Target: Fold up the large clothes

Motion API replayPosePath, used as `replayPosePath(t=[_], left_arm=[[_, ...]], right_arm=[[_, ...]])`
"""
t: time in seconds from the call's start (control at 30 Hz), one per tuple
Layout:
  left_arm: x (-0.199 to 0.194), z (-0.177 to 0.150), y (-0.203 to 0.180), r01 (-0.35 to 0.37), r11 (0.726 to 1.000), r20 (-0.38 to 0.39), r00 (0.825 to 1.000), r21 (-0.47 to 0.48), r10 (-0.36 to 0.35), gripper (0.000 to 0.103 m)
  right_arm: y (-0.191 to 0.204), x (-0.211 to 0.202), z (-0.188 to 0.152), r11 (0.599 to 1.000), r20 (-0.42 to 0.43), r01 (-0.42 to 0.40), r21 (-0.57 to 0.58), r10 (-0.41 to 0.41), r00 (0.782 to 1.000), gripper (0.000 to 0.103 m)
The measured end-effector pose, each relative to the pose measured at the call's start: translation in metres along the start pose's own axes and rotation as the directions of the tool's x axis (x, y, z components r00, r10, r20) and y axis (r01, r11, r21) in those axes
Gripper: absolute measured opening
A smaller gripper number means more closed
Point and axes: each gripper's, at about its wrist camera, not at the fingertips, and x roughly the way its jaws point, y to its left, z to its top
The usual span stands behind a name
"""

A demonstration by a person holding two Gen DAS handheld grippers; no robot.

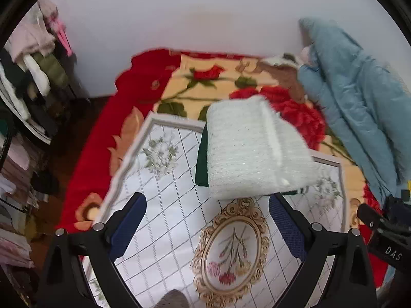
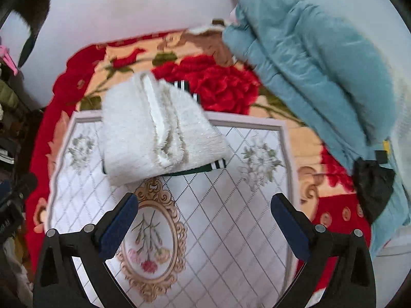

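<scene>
A white mat printed with a grid and a gilt-framed flower oval lies on a red rose blanket. A blue quilted cover slumps at right; clothes racks stand far left.

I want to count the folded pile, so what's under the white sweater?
A dark green garment with white stripes peeks out under the white sweater, on the patterned board. Most of it is covered, so anything more beneath cannot be seen.
</scene>
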Motion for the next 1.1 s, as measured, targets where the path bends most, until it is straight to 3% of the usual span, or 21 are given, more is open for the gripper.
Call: replayPosePath(t=[0.13, 0.3, 0.53, 0.83, 1.1], left_arm=[[-0.070, -0.008, 0.001, 0.031, 0.999, 0.051, 0.998, -0.010, -0.031, 0.097], [-0.155, -0.028, -0.006, 0.015, 1.000, 0.135, 0.991, 0.004, -0.015, 0.097], [-0.225, -0.056, -0.011, 0.014, 1.000, 0.188, 0.982, 0.002, -0.014, 0.097], [-0.280, -0.084, -0.014, 0.014, 1.000, 0.229, 0.973, -0.021, -0.009, 0.097], [-0.312, -0.095, -0.015, 0.000, 0.999, 0.261, 0.965, -0.032, 0.008, 0.097]], right_arm=[[-0.020, -0.099, -0.023, 1.000, 0.082, 0.009, 0.012, -0.009, 0.997, 0.103], [-0.037, -0.191, -0.054, 1.000, 0.143, -0.003, 0.001, 0.002, 0.990, 0.103], [-0.049, -0.297, -0.095, 0.999, 0.217, -0.016, -0.038, 0.024, 0.976, 0.103], [-0.063, -0.391, -0.137, 0.998, 0.306, 0.002, -0.067, 0.018, 0.952, 0.103], [-0.074, -0.438, -0.160, 0.997, 0.363, 0.005, -0.080, 0.024, 0.931, 0.103]])
